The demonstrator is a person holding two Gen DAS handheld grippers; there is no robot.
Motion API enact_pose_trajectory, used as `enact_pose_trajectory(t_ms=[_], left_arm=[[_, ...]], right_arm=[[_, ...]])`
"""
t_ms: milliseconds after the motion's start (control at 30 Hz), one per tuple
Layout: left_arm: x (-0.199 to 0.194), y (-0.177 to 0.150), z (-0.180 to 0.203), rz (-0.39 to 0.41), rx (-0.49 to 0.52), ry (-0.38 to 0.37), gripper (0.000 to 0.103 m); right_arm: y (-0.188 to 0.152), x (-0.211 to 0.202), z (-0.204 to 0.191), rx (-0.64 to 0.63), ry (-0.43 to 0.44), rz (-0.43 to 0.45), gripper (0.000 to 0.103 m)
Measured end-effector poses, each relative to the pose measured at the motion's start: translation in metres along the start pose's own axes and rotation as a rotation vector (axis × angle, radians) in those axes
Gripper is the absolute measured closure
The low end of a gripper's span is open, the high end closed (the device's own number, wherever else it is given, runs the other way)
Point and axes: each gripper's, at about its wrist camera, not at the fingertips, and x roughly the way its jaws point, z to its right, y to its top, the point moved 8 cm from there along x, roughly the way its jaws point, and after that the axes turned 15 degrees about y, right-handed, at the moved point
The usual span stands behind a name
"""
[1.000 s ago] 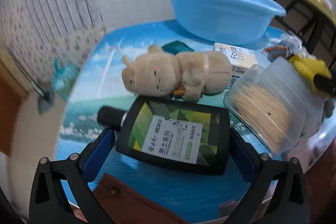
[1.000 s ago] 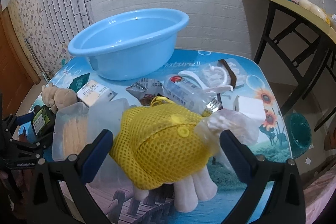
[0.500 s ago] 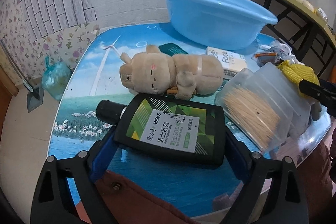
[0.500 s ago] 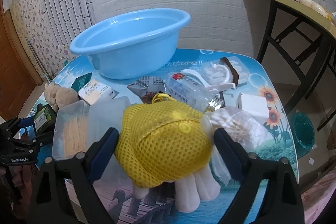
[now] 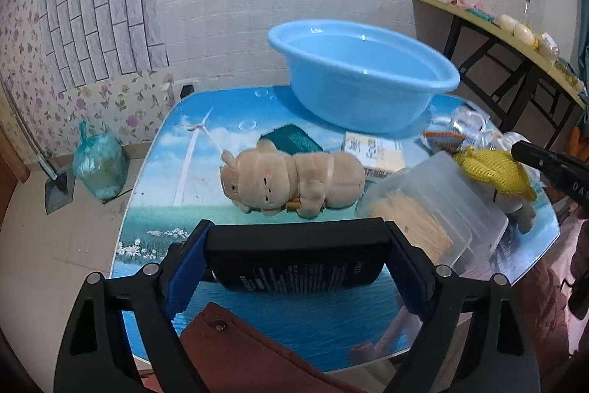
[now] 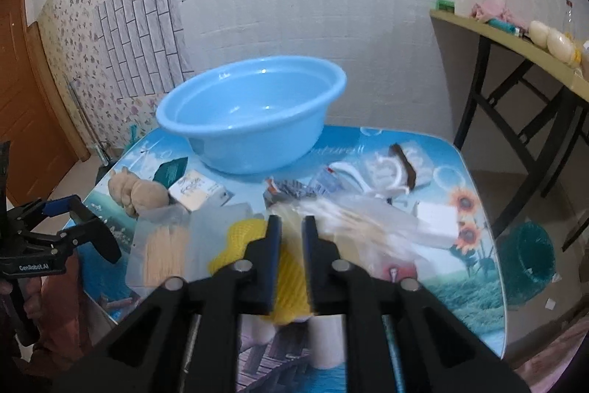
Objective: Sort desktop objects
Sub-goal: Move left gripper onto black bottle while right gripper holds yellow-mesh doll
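Left gripper (image 5: 296, 267) fingers clamped on flat black bottle (image 5: 294, 267), lifted over bench (image 5: 176, 179) front edge. Right gripper (image 6: 292, 238) fingers pinching yellow mesh pouch (image 6: 243, 234) beside clear toothpick box (image 6: 162, 245). Blue plastic basin (image 6: 254, 113) behind, near tan plush toy (image 5: 294, 179).

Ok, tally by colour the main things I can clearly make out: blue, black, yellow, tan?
Blue: 1, basin
Black: 1, bottle in the left gripper
Yellow: 1, mesh bundle in the right gripper
Tan: 1, plush toy
Total: 4
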Motion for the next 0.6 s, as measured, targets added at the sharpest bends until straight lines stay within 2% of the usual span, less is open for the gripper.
enact_pose_trajectory(t_ms=[100, 133, 167, 200, 233, 267, 467, 600], left_arm=[[0.0, -0.002, 0.004, 0.015, 0.034, 0.024, 0.014], [-0.001, -0.003, 0.006, 0.017, 0.043, 0.029, 0.014], [-0.001, -0.002, 0.007, 0.021, 0.049, 0.033, 0.014], [-0.001, -0.002, 0.007, 0.023, 0.05, 0.034, 0.014], [-0.001, -0.002, 0.007, 0.023, 0.049, 0.033, 0.014], [-0.001, -0.002, 0.007, 0.024, 0.047, 0.031, 0.014], [0.005, -0.007, 0.009, 0.012, 0.078, 0.051, 0.011], [0.012, -0.014, 0.014, -0.009, 0.106, 0.06, 0.004]], right_arm=[[-0.001, -0.001, 0.003, 0.009, 0.004, 0.013, 0.088], [-0.002, -0.001, 0.004, 0.012, -0.003, 0.01, 0.077], [-0.003, -0.001, 0.006, 0.019, -0.008, 0.003, 0.062], [-0.005, 0.0, 0.008, 0.029, -0.007, -0.002, 0.054], [-0.007, 0.0, 0.009, 0.036, -0.003, -0.005, 0.041], [-0.009, 0.001, 0.01, 0.042, 0.008, -0.009, 0.035], [-0.018, 0.009, 0.012, 0.05, 0.013, -0.044, 0.024], [-0.024, 0.015, 0.012, 0.059, 0.031, -0.072, 0.017]])
